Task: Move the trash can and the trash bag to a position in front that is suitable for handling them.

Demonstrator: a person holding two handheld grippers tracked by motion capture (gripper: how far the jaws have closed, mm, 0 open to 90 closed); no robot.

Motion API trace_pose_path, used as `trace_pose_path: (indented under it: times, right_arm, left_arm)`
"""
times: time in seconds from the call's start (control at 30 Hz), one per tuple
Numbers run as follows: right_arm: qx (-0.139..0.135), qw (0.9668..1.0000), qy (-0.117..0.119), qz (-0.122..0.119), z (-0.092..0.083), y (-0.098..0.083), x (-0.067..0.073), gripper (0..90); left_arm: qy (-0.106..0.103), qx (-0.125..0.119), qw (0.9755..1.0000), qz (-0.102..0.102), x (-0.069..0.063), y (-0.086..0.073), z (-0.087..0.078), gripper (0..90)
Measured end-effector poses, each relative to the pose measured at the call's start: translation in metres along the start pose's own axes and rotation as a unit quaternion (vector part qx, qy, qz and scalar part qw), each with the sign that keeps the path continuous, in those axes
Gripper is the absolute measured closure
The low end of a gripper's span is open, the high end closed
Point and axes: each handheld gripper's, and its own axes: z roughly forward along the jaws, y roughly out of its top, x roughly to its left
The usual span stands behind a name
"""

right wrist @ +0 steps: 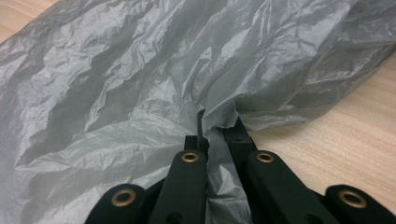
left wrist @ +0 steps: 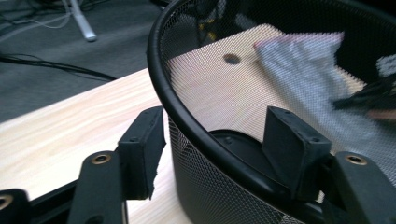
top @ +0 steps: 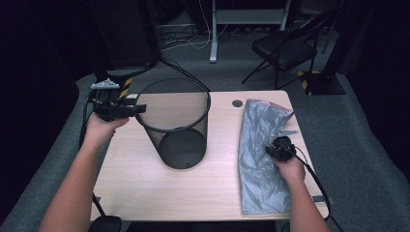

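Left tool (top: 126, 109) is sitting at the bin (top: 176, 126) rim on its left side, jaws straddling the rim. In the left gripper view one jaw is standing outside the mesh wall and the other inside, both clear of the rim (left wrist: 196, 126): released, not gripping. The bin is standing upright near the middle of the counter (top: 145, 179).

Right tool (top: 279, 148) is resting on the bag (top: 261, 145), which is lying flat and crumpled along the right side of the counter, well apart from the bin. In the right gripper view its jaws are clenched on a pinched fold of the grey bag (right wrist: 140, 93), plastic bunching up between them. Wood is showing beside the bag at the right.
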Motion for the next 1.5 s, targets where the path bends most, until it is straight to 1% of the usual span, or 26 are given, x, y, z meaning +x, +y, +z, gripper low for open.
trace_pose_path:
  times: [0.03, 0.17, 0.23, 0.27, 0.3, 0.4, 0.47, 0.57, 0.67, 0.87, 0.97, 1.23, 1.4, 1.5]
  right_arm:
    - [0.0, 1.0, 0.0, -0.001, 0.0, 0.0, 0.0, 87.7]
    - [0.0, 1.0, 0.001, 0.0, 0.0, 0.0, 0.0, 87.7]
    - [0.0, 1.0, 0.001, 0.0, 0.0, 0.0, -0.001, 87.6]
    - [0.0, 1.0, 0.001, 0.001, 0.0, 0.0, -0.001, 87.7]
    - [0.0, 1.0, 0.001, 0.001, 0.0, 0.0, 0.0, 87.7]
    - [0.0, 1.0, 0.001, 0.0, 0.0, 0.0, -0.001, 87.6]
    - [0.0, 1.0, 0.002, 0.0, 0.0, 0.0, -0.001, 87.6]
    - [0.0, 1.0, 0.001, 0.0, 0.0, 0.0, -0.001, 87.7]
    - [0.0, 1.0, 0.001, 0.0, 0.0, 0.0, 0.0, 87.7]
    - [0.0, 1.0, -0.002, -0.002, 0.0, 0.0, 0.0, 87.6]
    - [0.001, 1.0, -0.002, -0.003, 0.0, 0.0, 0.0, 87.7]
    - [0.002, 1.0, 0.001, -0.002, 0.0, 0.0, -0.001, 87.6]
    - [0.002, 1.0, 0.001, -0.002, 0.0, 0.0, -0.001, 87.7]
    - [0.002, 1.0, 0.0, -0.002, 0.0, 0.0, 0.0, 87.7]
  left_arm:
    - [-0.004, 0.0, 1.0, -0.001, 0.001, 0.0, 0.0, 39.1]
    - [-0.002, 0.006, 1.0, 0.004, 0.002, 0.002, 0.007, 39.7]
    - [0.006, 0.015, 0.9997, 0.015, 0.0, 0.002, 0.011, 42.7]
    - [0.003, 0.021, 0.9996, 0.017, -0.002, 0.002, 0.014, 42.6]
    - [0.007, 0.023, 0.9995, 0.019, -0.003, 0.002, 0.015, 40.6]
    - [0.017, 0.025, 0.9993, 0.021, -0.007, 0.002, 0.016, 40.1]
    - [0.017, 0.027, 0.9993, 0.02, -0.008, 0.002, 0.016, 39.5]
    - [0.018, 0.026, 0.9993, 0.02, -0.012, 0.001, 0.017, 38.7]
    - [0.013, 0.021, 0.9995, 0.019, -0.017, 0.0, 0.017, 38.0]
    - [0.011, 0.027, 0.9992, 0.027, -0.03, -0.001, 0.018, 36.5]
    - [0.006, 0.027, 0.9991, 0.032, -0.038, -0.001, 0.02, 36.0]
    - [-0.017, 0.029, 0.9983, 0.047, -0.06, -0.002, 0.024, 35.8]
    - [-0.028, 0.028, 0.9979, 0.051, -0.073, -0.004, 0.024, 35.7]
    - [-0.036, 0.032, 0.997, 0.06, -0.081, -0.005, 0.024, 35.0]
